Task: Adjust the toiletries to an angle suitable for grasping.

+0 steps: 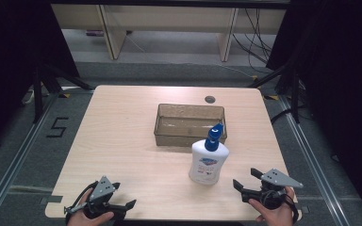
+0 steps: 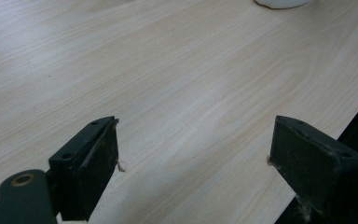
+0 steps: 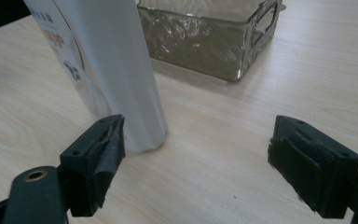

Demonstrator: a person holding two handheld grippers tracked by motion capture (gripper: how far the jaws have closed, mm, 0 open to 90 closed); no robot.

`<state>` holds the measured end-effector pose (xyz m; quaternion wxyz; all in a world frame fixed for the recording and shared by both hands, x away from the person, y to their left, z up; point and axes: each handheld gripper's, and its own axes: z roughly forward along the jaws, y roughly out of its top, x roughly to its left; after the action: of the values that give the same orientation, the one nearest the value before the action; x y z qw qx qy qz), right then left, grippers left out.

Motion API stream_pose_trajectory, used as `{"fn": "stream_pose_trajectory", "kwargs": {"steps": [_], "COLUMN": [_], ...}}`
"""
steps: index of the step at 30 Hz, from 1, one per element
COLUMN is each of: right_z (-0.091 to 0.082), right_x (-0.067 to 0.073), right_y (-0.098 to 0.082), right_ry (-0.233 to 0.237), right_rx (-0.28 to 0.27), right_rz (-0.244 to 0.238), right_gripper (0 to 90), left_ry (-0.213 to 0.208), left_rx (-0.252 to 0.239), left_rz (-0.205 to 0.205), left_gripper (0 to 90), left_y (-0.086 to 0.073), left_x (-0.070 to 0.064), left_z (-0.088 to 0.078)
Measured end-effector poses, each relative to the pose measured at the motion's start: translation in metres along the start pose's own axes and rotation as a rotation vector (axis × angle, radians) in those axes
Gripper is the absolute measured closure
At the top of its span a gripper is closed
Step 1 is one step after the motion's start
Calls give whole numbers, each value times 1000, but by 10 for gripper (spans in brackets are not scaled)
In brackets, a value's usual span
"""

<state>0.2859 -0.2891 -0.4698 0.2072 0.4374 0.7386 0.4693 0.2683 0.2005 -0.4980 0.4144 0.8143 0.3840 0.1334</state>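
A white pump bottle (image 1: 209,160) with a blue pump head stands upright on the light wooden table (image 1: 118,127), just in front of a clear brownish plastic bin (image 1: 190,125). Near the table's front left corner my left gripper (image 1: 124,195) is open over bare wood, nothing between its jaws. Its own view has the left gripper (image 2: 196,149) spread wide, with the bottle's base (image 2: 282,3) far off at the top edge. My right gripper (image 1: 246,178) sits at the front right, open and pointing toward the bottle. In the right gripper view the bottle (image 3: 107,70) rises just beyond the left jaw of the right gripper (image 3: 196,154), apart from it, and the bin (image 3: 209,42) lies behind.
A round cable hole (image 1: 209,99) sits near the table's far edge. Black stand legs (image 1: 45,82) flank the table on both sides. Cables (image 1: 254,33) run across the floor at the back right. The table's front edge (image 2: 335,126) is close to the left gripper.
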Motion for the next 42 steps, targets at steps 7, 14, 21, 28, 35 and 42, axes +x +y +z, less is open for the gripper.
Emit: {"fn": "stream_pose_trajectory", "kwargs": {"steps": [7, 14, 21, 28, 35, 42], "right_z": [-4, -8, -16, -25, -27, -28], "right_x": [4, 9, 15, 20, 26, 33], "right_y": [6, 13, 24, 32, 44, 60], "right_ry": [16, 76, 100, 143, 166, 156], "right_rx": [-56, -79, -143, -176, -192, -202], "right_rz": [-2, 21, 7, 22, 1, -31], "right_gripper": [190, 172, 161, 156, 152, 153], "left_ry": [10, 1, 1, 4, 7, 9], "left_rx": [-1, 6, 23, 25, 22, 16], "left_rz": [-3, 1, 15, 4, 10, 7], "left_gripper": [149, 149, 149, 149, 149, 149], "left_y": [0, 0, 0, -1, -1, -1], "left_x": [0, 1, 2, 3, 2, 2], "left_z": [0, 0, 0, 2, 2, 2]}}
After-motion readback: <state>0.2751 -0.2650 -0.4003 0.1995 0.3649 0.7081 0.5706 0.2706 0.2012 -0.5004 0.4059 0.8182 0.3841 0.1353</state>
